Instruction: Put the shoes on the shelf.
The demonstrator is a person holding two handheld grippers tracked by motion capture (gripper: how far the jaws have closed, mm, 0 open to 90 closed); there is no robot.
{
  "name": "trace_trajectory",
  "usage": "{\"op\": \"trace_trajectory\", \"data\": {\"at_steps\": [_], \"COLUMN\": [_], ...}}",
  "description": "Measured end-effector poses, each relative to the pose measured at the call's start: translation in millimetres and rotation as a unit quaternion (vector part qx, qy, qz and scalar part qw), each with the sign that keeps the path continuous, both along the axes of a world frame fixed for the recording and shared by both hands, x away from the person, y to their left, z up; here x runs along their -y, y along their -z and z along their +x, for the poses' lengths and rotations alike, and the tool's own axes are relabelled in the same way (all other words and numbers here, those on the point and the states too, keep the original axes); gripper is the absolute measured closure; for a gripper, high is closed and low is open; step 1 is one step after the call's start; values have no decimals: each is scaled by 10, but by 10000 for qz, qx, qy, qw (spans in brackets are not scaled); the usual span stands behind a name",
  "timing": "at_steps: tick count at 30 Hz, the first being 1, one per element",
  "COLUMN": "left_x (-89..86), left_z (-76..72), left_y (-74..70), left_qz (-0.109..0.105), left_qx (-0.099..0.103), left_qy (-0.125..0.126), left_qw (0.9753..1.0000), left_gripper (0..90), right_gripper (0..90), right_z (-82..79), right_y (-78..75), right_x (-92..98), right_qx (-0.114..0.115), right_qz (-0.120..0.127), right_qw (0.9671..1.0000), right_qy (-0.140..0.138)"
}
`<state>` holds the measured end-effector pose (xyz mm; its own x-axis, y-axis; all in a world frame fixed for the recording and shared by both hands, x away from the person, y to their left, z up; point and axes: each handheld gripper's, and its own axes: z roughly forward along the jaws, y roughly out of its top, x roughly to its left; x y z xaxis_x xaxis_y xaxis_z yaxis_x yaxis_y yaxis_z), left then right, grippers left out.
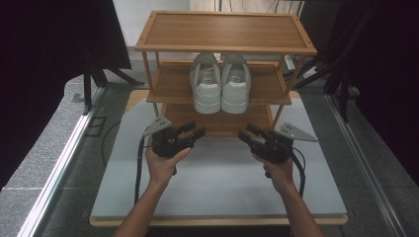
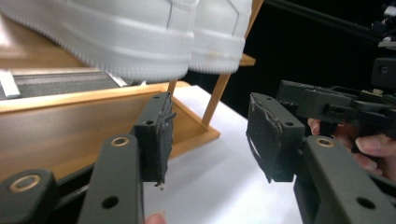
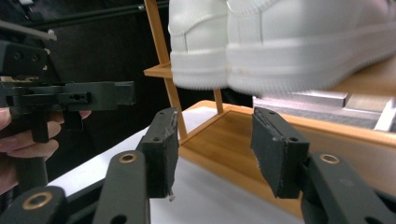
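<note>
1. We see the left claw (image 2: 208, 140) with its jaws spread wide and nothing between them.
2. Beyond the jaws lies the wooden rack (image 2: 70, 126), its lowest shelf resting on the white counter (image 2: 224, 186).
3. Two white shoes (image 2: 140, 32) sit on the rack's shelf above, heels overhanging its edge.
4. Right of the rack, a hand (image 2: 369, 144) holds the right claw (image 2: 327, 100).

A wooden shoe rack (image 1: 225, 32) with 3 shelves stands on a pale table (image 1: 217, 187). 2 white sneakers (image 1: 221, 83) sit side by side, touching, on the middle shelf, heels facing the viewer.
</note>
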<state>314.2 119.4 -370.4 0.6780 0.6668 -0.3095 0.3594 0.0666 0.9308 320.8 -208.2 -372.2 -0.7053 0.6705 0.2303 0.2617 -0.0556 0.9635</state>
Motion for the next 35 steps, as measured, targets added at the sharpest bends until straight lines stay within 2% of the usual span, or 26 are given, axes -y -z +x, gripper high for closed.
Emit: {"op": "trace_trajectory", "data": {"at_steps": [2,6,7,9,14,20,23,27,31,35], "left_x": [-58,-181,-222,-282,-431,-586,-643,-660,-672,-679], "left_z": [-81,-222,-261,-313,-427,-500,-534,-545,-528,-494], "left_y": [51,175,219,290,491,670,693,658,645,661], "left_qz": [32,38,31,31,138,120,60,-9,-67,-81], "left_qx": [33,-8,-67,-154,-376,-653,-719,-679,-692,-749], "left_qy": [-7,-54,-59,-75,-200,-356,-417,-442,-483,-501], "left_qw": [10000,10000,10000,9998,9990,9972,9965,9967,9964,9959], "left_gripper": [497,480,470,469,457,455,454,453,450,445], "right_gripper": [492,479,474,473,471,469,467,465,456,445], "right_z": [-55,-135,-172,-186,-281,-328,-333,-337,-342,-323], "right_y": [90,275,366,400,618,775,802,773,772,795], "right_x": [82,230,295,320,541,719,770,782,777,801], "right_qx": [-65,-204,-282,-314,-602,-842,-878,-814,-764,-818], "right_qz": [102,105,29,5,-102,-134,-166,-104,-120,-98], "right_qw": [9999,9997,9996,9995,9977,9947,9940,9946,9951,9946], "right_qy": [27,21,52,78,303,580,629,639,607,630]}}
